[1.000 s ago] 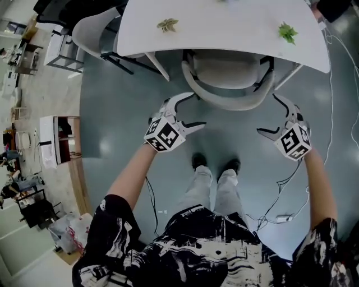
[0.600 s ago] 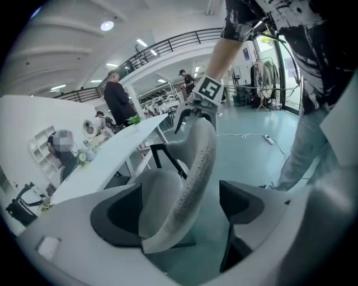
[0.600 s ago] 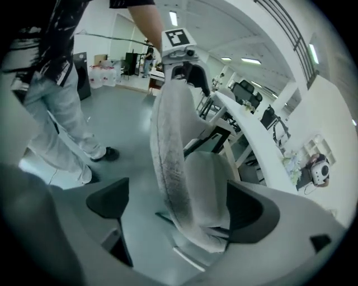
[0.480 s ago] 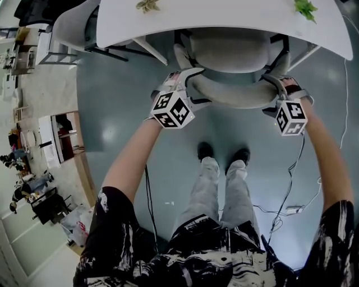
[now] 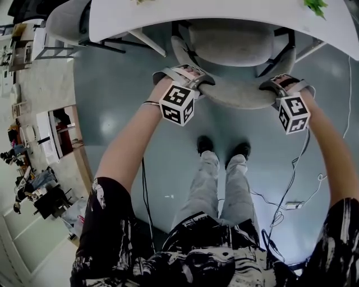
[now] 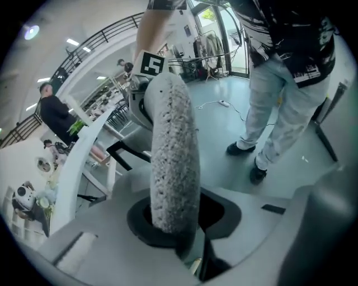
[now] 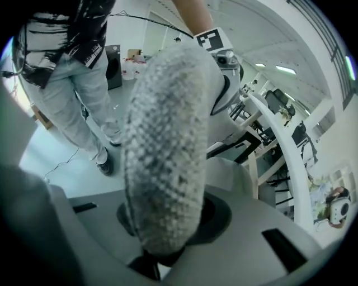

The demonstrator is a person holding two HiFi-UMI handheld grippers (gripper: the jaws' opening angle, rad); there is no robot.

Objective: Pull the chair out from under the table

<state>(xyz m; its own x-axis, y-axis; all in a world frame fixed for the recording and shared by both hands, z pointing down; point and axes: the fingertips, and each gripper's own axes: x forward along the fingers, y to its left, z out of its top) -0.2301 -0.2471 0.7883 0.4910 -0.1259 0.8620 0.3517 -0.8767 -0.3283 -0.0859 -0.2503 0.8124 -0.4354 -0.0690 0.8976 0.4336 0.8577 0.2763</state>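
Note:
A grey upholstered chair stands tucked under the white table, its curved backrest towards me. My left gripper grips the backrest's left end and my right gripper its right end. The jaws of both have just been closing, with the padded rim between them. In the left gripper view the fuzzy rim rises out of the left gripper, pinched at its base. In the right gripper view the rim fills the middle, with the right gripper clamped on it.
A second chair stands under the table's left end. My feet are just behind the chair, with cables on the floor to the right. A green plant lies on the table. Shelving and clutter line the left side.
Both grippers, open and short of the chair a second ago, have come down onto the backrest's two ends and closed on its rim. The chair has not visibly moved.

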